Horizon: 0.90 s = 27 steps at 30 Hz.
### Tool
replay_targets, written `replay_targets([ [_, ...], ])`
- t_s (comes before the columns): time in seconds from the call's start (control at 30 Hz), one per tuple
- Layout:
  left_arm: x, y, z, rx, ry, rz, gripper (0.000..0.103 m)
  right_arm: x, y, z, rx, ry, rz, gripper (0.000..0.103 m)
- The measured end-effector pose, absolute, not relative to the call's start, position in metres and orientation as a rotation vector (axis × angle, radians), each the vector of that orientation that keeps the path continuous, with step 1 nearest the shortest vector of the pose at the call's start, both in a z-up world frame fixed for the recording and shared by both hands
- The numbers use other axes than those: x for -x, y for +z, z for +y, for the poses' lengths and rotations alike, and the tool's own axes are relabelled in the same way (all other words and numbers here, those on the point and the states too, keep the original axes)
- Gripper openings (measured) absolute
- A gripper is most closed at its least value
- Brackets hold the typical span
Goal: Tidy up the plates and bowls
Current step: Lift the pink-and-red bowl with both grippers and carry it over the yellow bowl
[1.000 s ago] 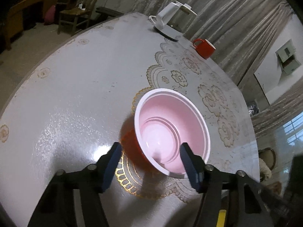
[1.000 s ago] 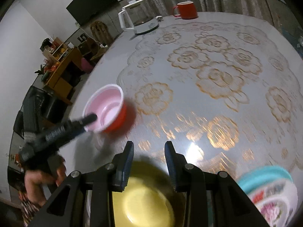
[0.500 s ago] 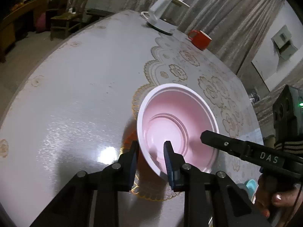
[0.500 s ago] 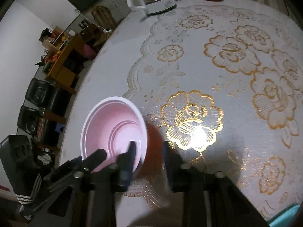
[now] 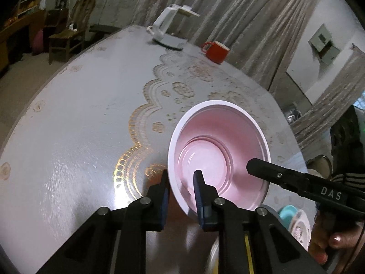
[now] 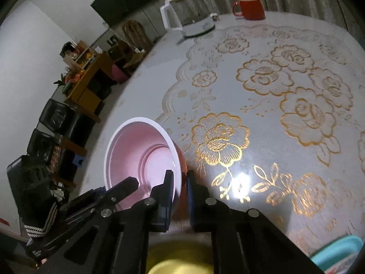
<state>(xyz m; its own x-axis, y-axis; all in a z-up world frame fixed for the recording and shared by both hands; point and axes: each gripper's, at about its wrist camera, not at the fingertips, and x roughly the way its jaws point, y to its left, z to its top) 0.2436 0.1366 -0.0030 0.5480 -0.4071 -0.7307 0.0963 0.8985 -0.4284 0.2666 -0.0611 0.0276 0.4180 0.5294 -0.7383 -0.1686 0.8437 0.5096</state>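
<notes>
Fingers first: our left gripper [image 5: 181,196] has just been closing and now pinches the near rim of the bowl [image 5: 219,155], one finger [image 5: 164,196] outside the wall, the other inside. Our right gripper [image 6: 180,194] has also just been closing, and it clamps the same bowl [image 6: 142,157] at another part of its rim, inner finger [image 6: 168,191] on the pink lining, outer one against the red wall. In the left wrist view that right gripper reaches in from the right, its tip over the bowl's edge.

We read the bowl as tilted toward us between the two grips, above or barely on the worktop [image 5: 79,125]; whether its foot touches we cannot tell.

We judge it thin, light plastic: stiff enough to carry by the rim, smooth enough to slip or swing if held at one point only. The rim is the sensible hold, and two holds spaced apart should steady it.

Just below the right gripper lies a blurred yellow dish [image 6: 180,262]; at the near right sit a teal dish [image 6: 337,251] and a flowered plate [image 5: 298,226], likely the stacking spots.

Farther off across the patterned cloth stand a white kettle [image 6: 189,16] and a red mug [image 6: 251,8], well apart from our work.
</notes>
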Motion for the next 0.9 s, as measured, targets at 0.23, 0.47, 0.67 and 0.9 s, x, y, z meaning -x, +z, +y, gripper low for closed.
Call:
replay_targets([
  [0.23, -0.2, 0.02, 0.122, 0.357, -0.367, 0.893, 0.02, -0.214, 0.056, -0.082, -0.394, 0.445, 0.957, 0.01],
  [0.47, -0.155, 0.032, 0.099, 0.341, -0.426, 0.876, 0.02, -0.165, 0.056, -0.111, -0.465, 0.446, 0.926, 0.011],
  [0.67, -0.127, 0.029, 0.08, 0.311, -0.459, 0.877, 0.02, -0.121, 0.043, -0.136, -0.546, 0.42, 0.917, 0.011],
  [0.9, -0.115, 0.015, 0.078, 0.303, -0.433, 0.898, 0.02, -0.102, 0.021, -0.137, -0.573, 0.414, 0.959, 0.012],
])
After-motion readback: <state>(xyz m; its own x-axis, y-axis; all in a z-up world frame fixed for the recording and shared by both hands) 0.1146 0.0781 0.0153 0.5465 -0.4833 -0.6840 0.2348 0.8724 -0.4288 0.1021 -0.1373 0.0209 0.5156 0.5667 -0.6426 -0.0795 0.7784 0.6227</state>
